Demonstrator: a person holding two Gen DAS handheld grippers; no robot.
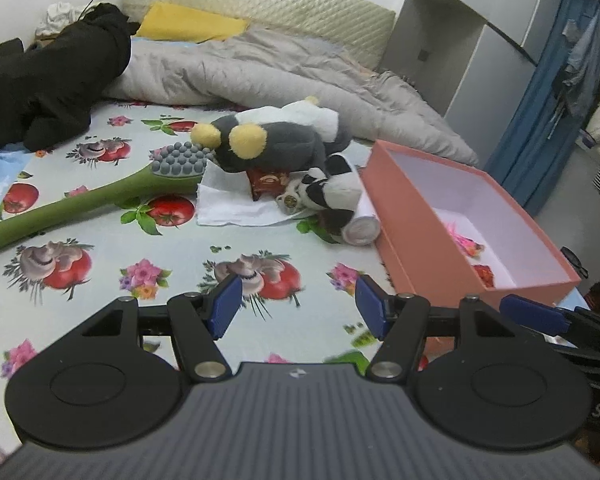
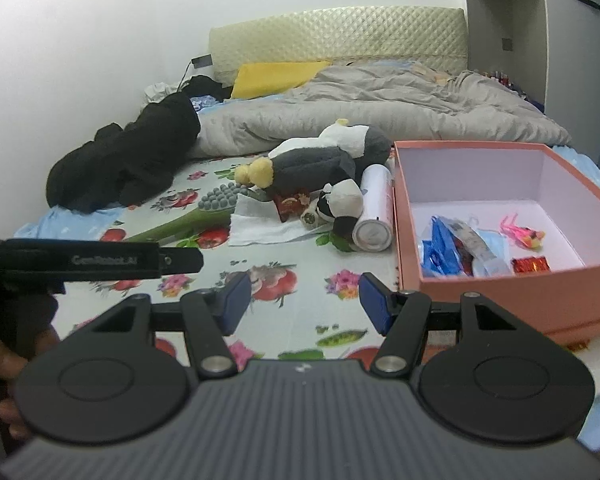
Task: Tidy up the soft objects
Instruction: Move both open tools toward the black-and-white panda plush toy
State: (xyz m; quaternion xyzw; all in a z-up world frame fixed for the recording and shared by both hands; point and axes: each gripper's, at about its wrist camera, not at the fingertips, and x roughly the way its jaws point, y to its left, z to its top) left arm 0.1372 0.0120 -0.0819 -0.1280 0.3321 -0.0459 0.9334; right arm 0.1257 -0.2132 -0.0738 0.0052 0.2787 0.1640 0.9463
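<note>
A grey and white plush with yellow feet [image 1: 276,136] [image 2: 320,156] lies on the bed. A small panda plush [image 1: 332,190] [image 2: 340,204] lies in front of it, by a white cloth [image 1: 236,204] [image 2: 260,224] and a white tube [image 1: 360,224] [image 2: 374,216]. A green massage hammer [image 1: 100,196] [image 2: 196,216] lies to the left. The pink open box [image 1: 428,240] [image 2: 500,296] stands on the right, with several small items in it. My left gripper [image 1: 298,306] is open and empty above the sheet. My right gripper [image 2: 300,302] is open and empty, left of the box.
A grey duvet [image 1: 280,64] [image 2: 380,108], a yellow pillow [image 1: 188,24] and black clothing [image 1: 48,80] [image 2: 132,164] lie at the back. A small red packet [image 1: 266,182] lies under the plush. Grey cabinets [image 1: 460,40] and a blue curtain [image 1: 560,92] stand right of the bed.
</note>
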